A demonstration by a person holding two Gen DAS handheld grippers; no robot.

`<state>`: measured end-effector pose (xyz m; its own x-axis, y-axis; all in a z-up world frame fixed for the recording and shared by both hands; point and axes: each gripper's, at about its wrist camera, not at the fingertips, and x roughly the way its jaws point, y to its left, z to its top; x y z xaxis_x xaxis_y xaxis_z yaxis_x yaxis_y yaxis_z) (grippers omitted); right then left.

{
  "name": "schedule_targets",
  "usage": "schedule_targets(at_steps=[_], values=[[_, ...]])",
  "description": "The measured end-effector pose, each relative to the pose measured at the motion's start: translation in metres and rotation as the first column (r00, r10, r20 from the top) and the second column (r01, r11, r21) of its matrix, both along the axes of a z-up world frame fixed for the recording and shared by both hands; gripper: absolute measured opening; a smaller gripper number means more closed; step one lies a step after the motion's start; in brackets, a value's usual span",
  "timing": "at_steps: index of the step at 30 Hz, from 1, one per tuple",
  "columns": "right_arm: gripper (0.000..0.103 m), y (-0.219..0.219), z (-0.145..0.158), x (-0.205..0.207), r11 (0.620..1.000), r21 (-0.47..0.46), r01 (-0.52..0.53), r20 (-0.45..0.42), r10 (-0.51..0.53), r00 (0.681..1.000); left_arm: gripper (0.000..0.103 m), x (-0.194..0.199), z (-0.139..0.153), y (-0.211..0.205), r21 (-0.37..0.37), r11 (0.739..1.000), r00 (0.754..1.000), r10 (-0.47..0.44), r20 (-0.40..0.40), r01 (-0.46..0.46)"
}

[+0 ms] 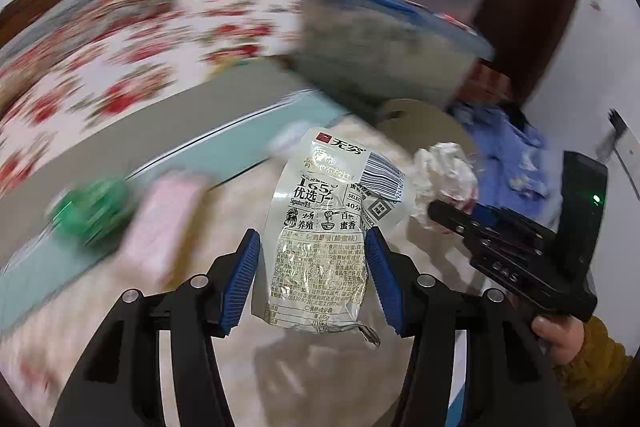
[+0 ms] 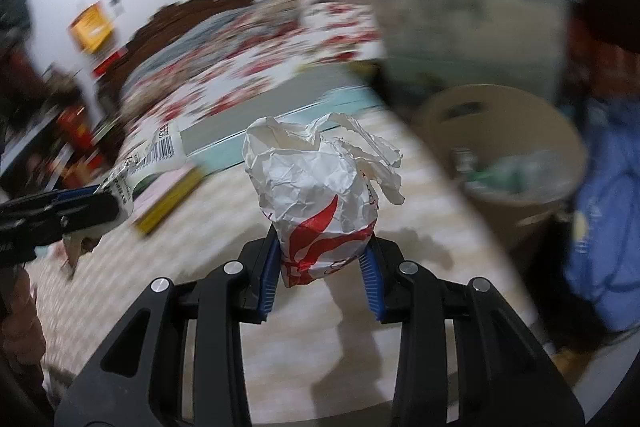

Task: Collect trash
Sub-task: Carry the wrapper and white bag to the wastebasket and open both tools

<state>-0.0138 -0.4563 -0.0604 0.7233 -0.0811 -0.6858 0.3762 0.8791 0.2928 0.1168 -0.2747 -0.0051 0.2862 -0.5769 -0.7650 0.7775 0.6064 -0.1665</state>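
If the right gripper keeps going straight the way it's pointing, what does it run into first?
Probably the teal edge below the floral bedspread. The right gripper, shut on crumpled paper wrapper, aims there; the beige bin sits off right. Blur makes depth uncertain.

The pale snack wrapper [image 1: 320,227] carries a red-and-white logo reading 无穷, the large figure 165, the words 优选, 养殖 and 蜜香, "Signature", plus a barcode and QR code.
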Motion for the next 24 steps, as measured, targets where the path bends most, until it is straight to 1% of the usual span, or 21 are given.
schedule_targets(at_steps=[1,2,3,4,6,7,9,10,11,12,13,14,15,17,18,20,22,24], values=[[0.038,-0.016,0.001,0.0,1.0,0.007,0.024,-0.001,-0.024,1.0,0.052,0.001,0.0,-0.023,-0.004,0.999,0.999,-0.036,-0.01,0.036],[0.038,-0.035,0.003,0.0,0.999,0.015,0.049,-0.001,-0.049,0.999,0.052,0.004,-0.001,-0.059,-0.009,0.996,0.996,-0.088,-0.029,0.088],[0.038,-0.057,0.005,0.0,0.997,0.027,0.077,-0.002,-0.077,0.997,0.052,0.006,-0.003,-0.078,-0.007,0.994,0.993,-0.108,-0.039,0.108],[0.038,-0.08,0.007,0.001,0.994,0.036,0.106,-0.005,-0.106,0.994,0.052,0.01,-0.006,-0.108,-0.002,0.991,0.99,-0.131,-0.053,0.131],[0.038,-0.12,0.009,0.004,0.988,0.027,0.153,-0.017,-0.153,0.988,0.052,0.015,-0.011,-0.149,0.005,0.987,0.986,-0.159,-0.059,0.159],[0.038,-0.132,0.008,0.006,0.987,0.025,0.16,-0.027,-0.159,0.987,0.052,0.018,-0.014,-0.174,0.01,0.985,0.984,-0.171,-0.056,0.172],[0.04,-0.162,0.003,0.013,0.984,0.035,0.177,-0.055,-0.175,0.983,0.053,0.022,-0.018,-0.204,0.013,0.984,0.982,-0.179,-0.054,0.18],[0.041,-0.169,0.0,0.012,0.982,0.041,0.183,-0.063,-0.18,0.982,0.053,0.023,-0.022,-0.215,0.014,0.983,0.982,-0.182,-0.053,0.183],[0.042,-0.177,-0.004,0.014,0.981,0.048,0.186,-0.073,-0.182,0.981,0.054,0.025,-0.026,-0.231,0.018,0.982,0.982,-0.184,-0.049,0.185],[0.048,-0.185,-0.009,0.016,0.981,0.054,0.187,-0.084,-0.182,0.98,0.054,0.026,-0.031,-0.244,0.023,0.983,0.982,-0.182,-0.044,0.183],[0.059,-0.192,-0.014,0.02,0.981,0.054,0.189,-0.092,-0.183,0.979,0.062,0.028,-0.034,-0.251,0.029,0.984,0.983,-0.177,-0.04,0.178],[0.064,-0.197,-0.018,0.024,0.981,0.048,0.19,-0.1,-0.185,0.978,0.071,0.03,-0.039,-0.261,0.04,0.985,0.985,-0.167,-0.038,0.168],[0.071,-0.201,-0.02,0.026,0.98,0.035,0.198,-0.108,-0.194,0.975,0.072,0.032,-0.044,-0.267,0.052,0.986,0.987,-0.156,-0.035,0.157],[0.071,-0.204,-0.021,0.021,0.976,0.023,0.217,-0.098,-0.213,0.972,0.072,0.035,-0.05,-0.273,0.075,0.987,0.99,-0.137,-0.039,0.14],[0.071,-0.204,-0.018,0.018,0.975,0.021,0.223,-0.083,-0.22,0.972,0.072,0.036,-0.051,-0.271,0.075,0.989,0.991,-0.124,-0.043,0.127],[0.071,-0.2,-0.01,0.012,0.972,0.009,0.235,-0.052,-0.235,0.971,0.072,0.036,-0.047,-0.258,0.055,0.993,0.994,-0.102,-0.046,0.105],[0.071,-0.192,0.002,0.003,0.968,-0.015,0.252,-0.006,-0.252,0.968,0.072,0.032,-0.038,-0.242,0.043,0.995,0.996,-0.086,-0.032,0.087],[0.071,-0.18,0.014,-0.004,0.967,-0.015,0.256,0.044,-0.255,0.966,0.072,0.024,-0.025,-0.217,0.016,0.997,0.997,-0.076,-0.009,0.077]])
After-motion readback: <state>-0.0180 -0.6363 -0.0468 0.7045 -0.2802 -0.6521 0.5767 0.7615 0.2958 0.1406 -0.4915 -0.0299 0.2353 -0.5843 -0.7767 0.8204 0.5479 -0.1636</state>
